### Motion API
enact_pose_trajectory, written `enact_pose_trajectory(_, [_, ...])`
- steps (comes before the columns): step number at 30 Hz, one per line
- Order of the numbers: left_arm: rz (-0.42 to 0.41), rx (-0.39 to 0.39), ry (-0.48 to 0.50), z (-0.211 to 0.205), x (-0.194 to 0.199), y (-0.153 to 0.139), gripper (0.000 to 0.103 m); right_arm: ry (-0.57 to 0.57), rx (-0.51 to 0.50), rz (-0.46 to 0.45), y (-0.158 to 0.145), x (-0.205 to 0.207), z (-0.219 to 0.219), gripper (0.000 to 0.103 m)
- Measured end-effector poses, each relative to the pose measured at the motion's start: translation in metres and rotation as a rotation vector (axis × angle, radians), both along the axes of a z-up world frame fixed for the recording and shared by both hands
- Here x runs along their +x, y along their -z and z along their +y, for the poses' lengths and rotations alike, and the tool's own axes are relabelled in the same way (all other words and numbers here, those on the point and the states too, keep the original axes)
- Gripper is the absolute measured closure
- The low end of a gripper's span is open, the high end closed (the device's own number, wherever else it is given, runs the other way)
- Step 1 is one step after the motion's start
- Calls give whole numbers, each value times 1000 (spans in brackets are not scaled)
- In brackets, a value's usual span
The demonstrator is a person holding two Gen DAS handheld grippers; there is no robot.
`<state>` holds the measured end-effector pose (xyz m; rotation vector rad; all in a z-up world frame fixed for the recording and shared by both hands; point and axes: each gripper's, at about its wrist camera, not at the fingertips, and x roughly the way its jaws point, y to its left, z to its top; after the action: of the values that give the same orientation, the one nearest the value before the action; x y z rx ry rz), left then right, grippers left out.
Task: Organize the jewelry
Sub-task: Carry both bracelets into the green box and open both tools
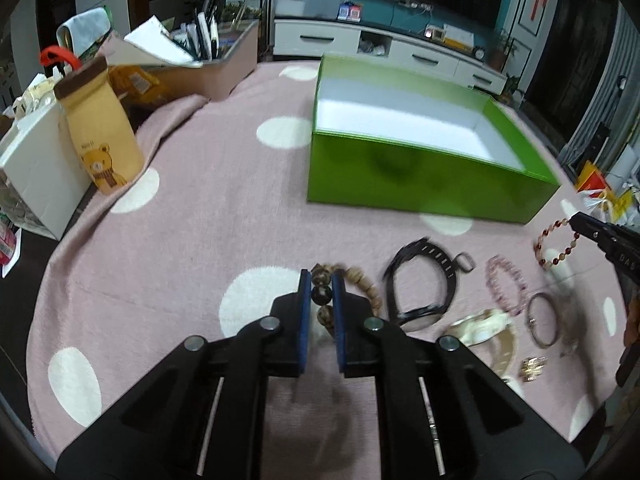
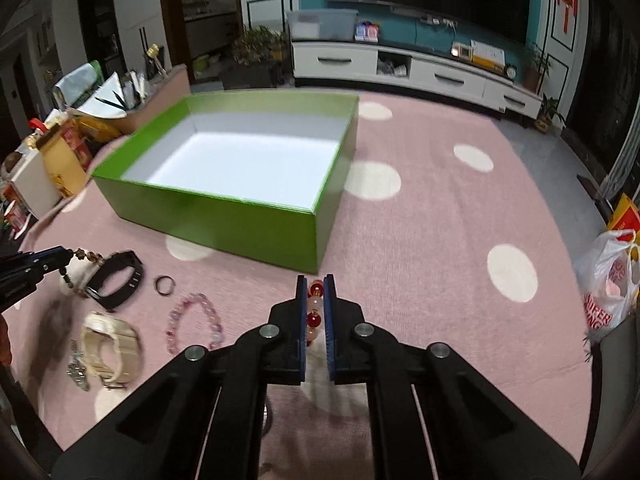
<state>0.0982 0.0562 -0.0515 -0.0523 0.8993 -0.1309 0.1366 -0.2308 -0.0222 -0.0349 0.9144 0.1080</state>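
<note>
Left gripper [image 1: 322, 280] is clamped on a brown wooden-bead bracelet [image 1: 352, 280]; the dark mottled beads are pinched between the blue pads, and the rest of the loop trails off to the right. Right gripper [image 2: 316, 282] is clamped on a red-and-white bead bracelet [image 2: 314, 312], with beads stacked in the narrow gap between its pads.

Left wrist view only: the red-and-white loop is seen whole, hanging from the right gripper's tip at the frame's right edge. A silver bangle [image 1: 542, 320] and a small gold-coloured piece [image 1: 532, 368] are shown there too, near the pink bead bracelet [image 1: 506, 284].

Right wrist view only: the green box [image 2: 240, 216] is seen from above — white inside, nothing in it. A small dark ring [image 2: 164, 283] is clear here, lying between the black watch [image 2: 116, 280] and the pink beads. A cream watch [image 2: 112, 350] lies below the black one, with a silvery trinket just beside it, too blurred to name.

The remaining jewelry is laid in a loose row in front of the box, on a pink cloth with white dots [image 2: 440, 208].

Room: a white TV cabinet [image 2: 400, 68] under a dark screen on a teal wall. A bear-print paper bag [image 1: 100, 132] and a pink tray of pens and papers are seen at the cloth's left edge — a white plastic bag [image 2: 608, 292] at its right.
</note>
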Motion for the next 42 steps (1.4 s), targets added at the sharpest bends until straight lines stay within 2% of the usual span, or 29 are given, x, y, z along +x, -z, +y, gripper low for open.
enact_pose_trajectory(12, [-111, 0, 62, -14, 11, -65, 93, -50, 22, -105, -49, 7, 13, 96])
enact_pose_trajectory(19, [-156, 3, 98, -31, 43, -99, 93, -74, 29, -145, -68, 28, 23, 96])
enact_pose_trajectory(23, [-145, -10, 113, -43, 69, -108, 93, -86, 37, -144, -71, 45, 28, 96])
enact_pose_trajectory(32, [-85, -20, 110, -62, 121, -93, 93, -105, 64, -94, -56, 88, 43, 96])
enact_pose_trajectory(38, [-20, -6, 113, -77, 151, -65, 93, -122, 101, -21, -26, 115, 59, 96])
enact_pose_trajectory(41, [1, 28, 93, -80, 161, -49, 93, -100, 101, 16, -9, 128, 59, 95])
enact_pose_trajectory(42, [21, 47, 82, -78, 165, -40, 93, -83, 92, 27, -4, 132, 57, 91])
